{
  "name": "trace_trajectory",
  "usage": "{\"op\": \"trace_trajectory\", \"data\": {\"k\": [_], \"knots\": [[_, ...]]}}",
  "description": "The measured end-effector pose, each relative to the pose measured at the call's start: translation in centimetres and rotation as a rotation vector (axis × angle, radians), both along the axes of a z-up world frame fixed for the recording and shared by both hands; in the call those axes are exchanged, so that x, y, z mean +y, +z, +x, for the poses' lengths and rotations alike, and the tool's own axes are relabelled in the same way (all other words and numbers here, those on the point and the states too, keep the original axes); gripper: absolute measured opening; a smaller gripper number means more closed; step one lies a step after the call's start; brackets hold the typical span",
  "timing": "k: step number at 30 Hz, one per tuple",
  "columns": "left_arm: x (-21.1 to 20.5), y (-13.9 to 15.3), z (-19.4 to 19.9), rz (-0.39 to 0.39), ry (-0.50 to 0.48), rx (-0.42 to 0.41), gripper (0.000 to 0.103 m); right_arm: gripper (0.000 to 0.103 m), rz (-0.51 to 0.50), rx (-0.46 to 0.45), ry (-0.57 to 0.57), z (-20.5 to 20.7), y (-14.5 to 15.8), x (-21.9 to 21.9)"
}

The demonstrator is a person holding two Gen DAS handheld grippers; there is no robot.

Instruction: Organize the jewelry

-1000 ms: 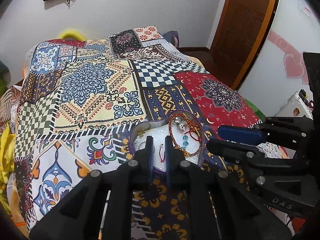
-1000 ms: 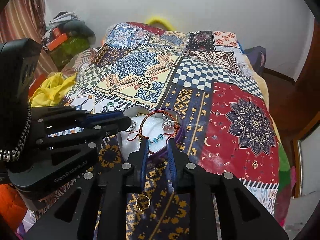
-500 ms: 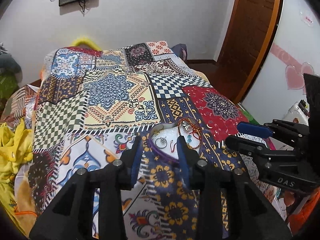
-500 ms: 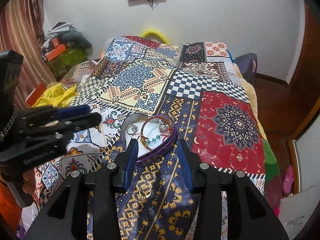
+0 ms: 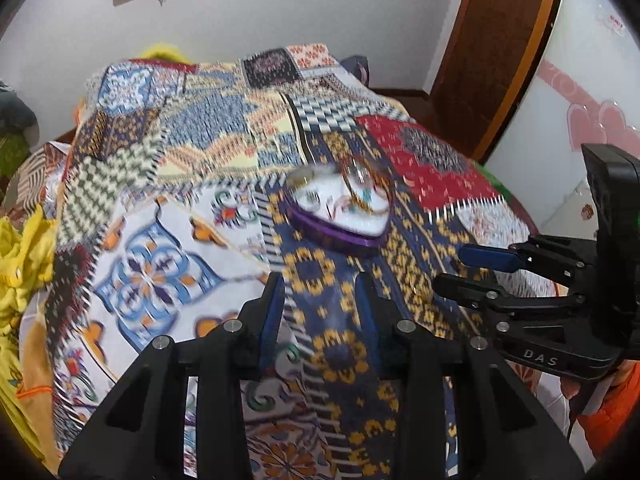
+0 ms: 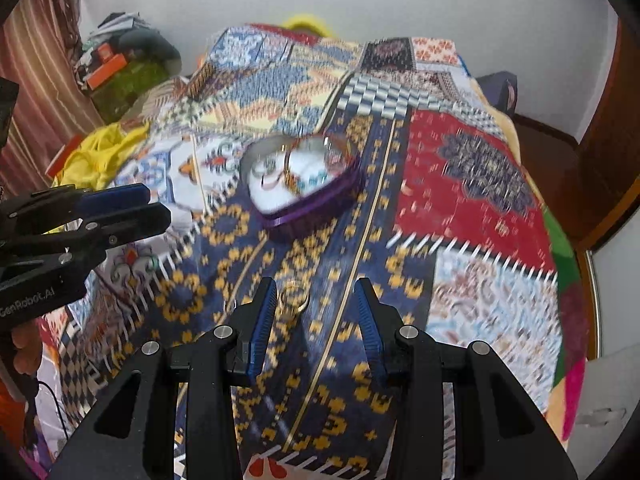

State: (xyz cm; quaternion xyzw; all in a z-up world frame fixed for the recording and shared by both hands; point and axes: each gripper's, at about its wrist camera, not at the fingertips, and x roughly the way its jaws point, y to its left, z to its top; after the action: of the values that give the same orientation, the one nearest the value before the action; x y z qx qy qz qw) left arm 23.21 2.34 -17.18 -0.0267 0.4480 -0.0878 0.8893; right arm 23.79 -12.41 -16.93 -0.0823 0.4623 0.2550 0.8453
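Jewelry sits in a heart-shaped box [image 5: 340, 216] on the quilt [image 5: 152, 240], ahead of our left gripper [image 5: 320, 312] in the left wrist view. We see its purple wall and white lining, with a bangle [image 5: 366, 188] and smaller pieces inside, all blurred; we cannot make out which pieces are which. Our left gripper's two blue-padded fingers stand apart with only quilt between them, and the box lies beyond their tips, not touching. Off to the right, our right gripper [image 5: 468, 268] shows side-on above the quilt's edge. A door [image 5: 500, 48] stands behind.

From the right wrist view, the box [image 6: 304, 188] rests on the navy and gold strip of the quilt [image 6: 472, 184], well ahead of our right gripper [image 6: 316, 300]. Its fingers are spread wide and hold nothing. A gold ring [image 6: 294, 300] lies on the quilt just beside the left fingertip, between the two tips; we cannot tell whether it touches the pad. Our left gripper [image 6: 156, 204] comes in from the left edge, its fingers a little apart. A yellow cloth [image 6: 96, 156] is heaped beyond it.
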Motion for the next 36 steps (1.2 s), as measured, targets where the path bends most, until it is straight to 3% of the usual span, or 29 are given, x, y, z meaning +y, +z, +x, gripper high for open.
{"op": "trace_trajectory", "data": {"k": [4,10,14,23,29,36], "knots": [[-0.8,-1.4,-0.5,0.027,-0.017,0.030,0.036,0.037,-0.021,0.017,0.007,-0.2,-1.2,0.3],[-1.2,-2.4,-1.3,0.022,-0.038,0.052,0.036,0.037,-0.055,-0.029,0.023,-0.8,-1.8,1.1],[-1.6,-2.9,-1.4,0.017,-0.055,0.067,0.036,0.015,-0.044,-0.033,0.027,-0.8,-1.9,1.2],[-3.7,-4.0,-1.2,-0.003,-0.106,0.083,0.035,0.012,-0.005,-0.043,0.003,-0.8,-1.3,0.0],[-4.8,-4.2,-0.9,0.011,-0.117,0.064,0.013,0.012,0.012,-0.064,-0.019,-0.9,-0.5,-1.1],[-5.3,-4.1,-0.7,0.025,-0.132,0.047,0.008,0.012,0.031,-0.069,-0.040,-0.6,0.0,-1.7]]}}
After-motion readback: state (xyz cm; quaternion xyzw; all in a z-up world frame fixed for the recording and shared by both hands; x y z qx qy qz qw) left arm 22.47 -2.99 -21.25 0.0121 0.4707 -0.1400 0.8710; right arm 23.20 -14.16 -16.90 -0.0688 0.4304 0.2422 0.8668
